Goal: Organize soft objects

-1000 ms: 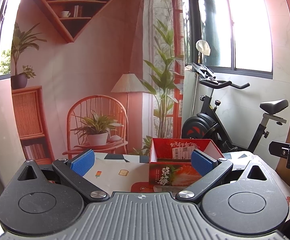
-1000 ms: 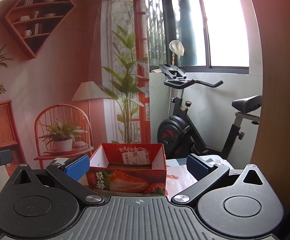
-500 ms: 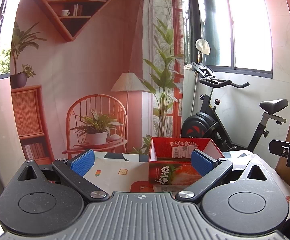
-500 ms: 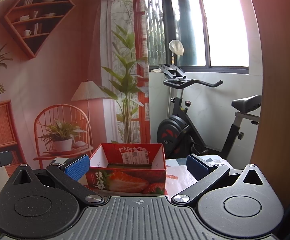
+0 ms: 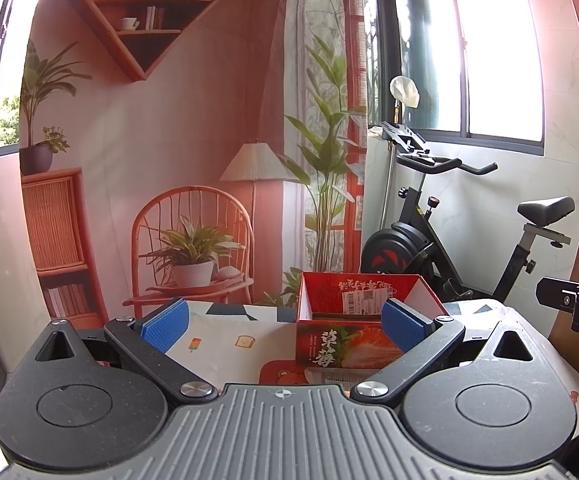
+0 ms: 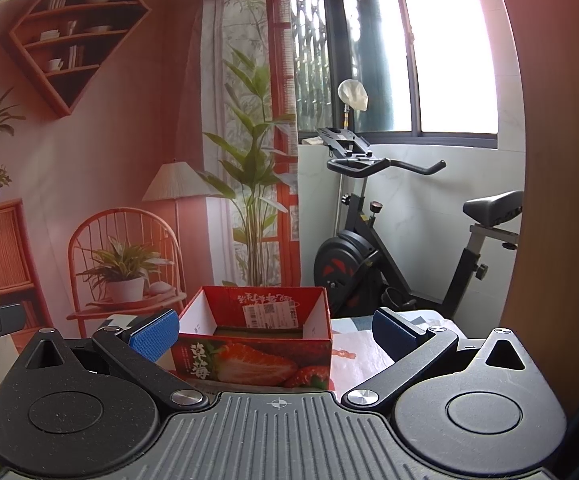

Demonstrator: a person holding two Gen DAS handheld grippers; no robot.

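An open red strawberry box [image 5: 341,344] stands on a table with a printed cloth [image 5: 225,344]; in the right wrist view the same box [image 6: 257,356] sits just beyond my fingers. My left gripper [image 5: 283,326] is open, blue pads wide apart, nothing between them, with the box ahead and to the right. My right gripper [image 6: 275,330] is open too and holds nothing, with the box ahead between its pads. The box's inside looks empty where it shows. No soft object is in view.
A printed wall backdrop [image 5: 149,160] with a chair and plants hangs behind the table. An exercise bike [image 5: 449,232] stands at the back right by the window. The other gripper's tip [image 5: 573,300] shows at the right edge of the left wrist view.
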